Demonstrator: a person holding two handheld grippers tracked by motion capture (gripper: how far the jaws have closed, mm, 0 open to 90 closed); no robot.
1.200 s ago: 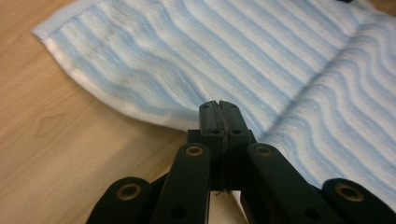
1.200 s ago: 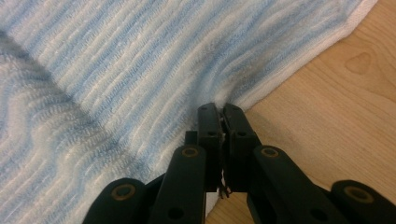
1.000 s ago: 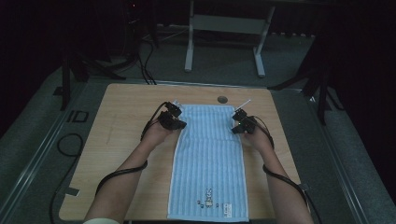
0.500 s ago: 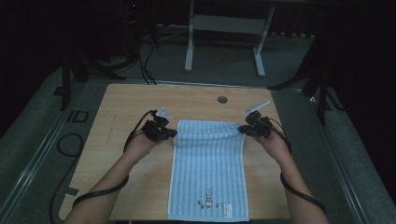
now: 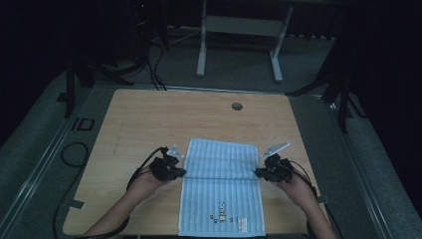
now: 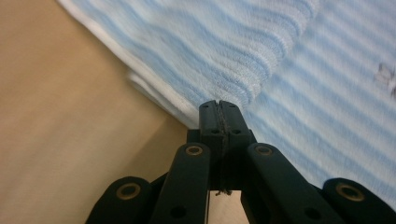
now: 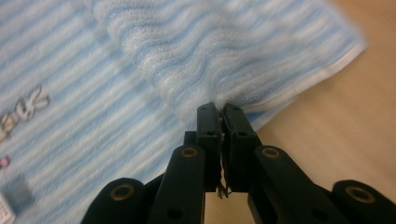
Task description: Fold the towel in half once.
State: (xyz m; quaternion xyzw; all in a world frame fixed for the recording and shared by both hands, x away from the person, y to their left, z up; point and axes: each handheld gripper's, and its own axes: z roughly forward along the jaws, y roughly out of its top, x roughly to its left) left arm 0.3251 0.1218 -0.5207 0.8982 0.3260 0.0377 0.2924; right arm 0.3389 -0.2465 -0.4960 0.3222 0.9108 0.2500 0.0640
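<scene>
Towel (image 5: 221,196) lies half folded on the counter (image 5: 149,119). Left tongs (image 5: 175,171) and right tongs (image 5: 262,172) each pinch a far corner, carried toward the near edge; the laying-down and smoothing look left to do.

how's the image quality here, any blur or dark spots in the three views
High view: dim, the floor beyond the table nearly black, the striped towel legible. Left gripper view: bright, mostly sharp, far towel edge soft. Right gripper view: towel smeared by motion blur, while the right gripper stays crisp.

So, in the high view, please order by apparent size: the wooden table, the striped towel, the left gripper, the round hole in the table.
1. wooden table
2. striped towel
3. left gripper
4. round hole
</scene>
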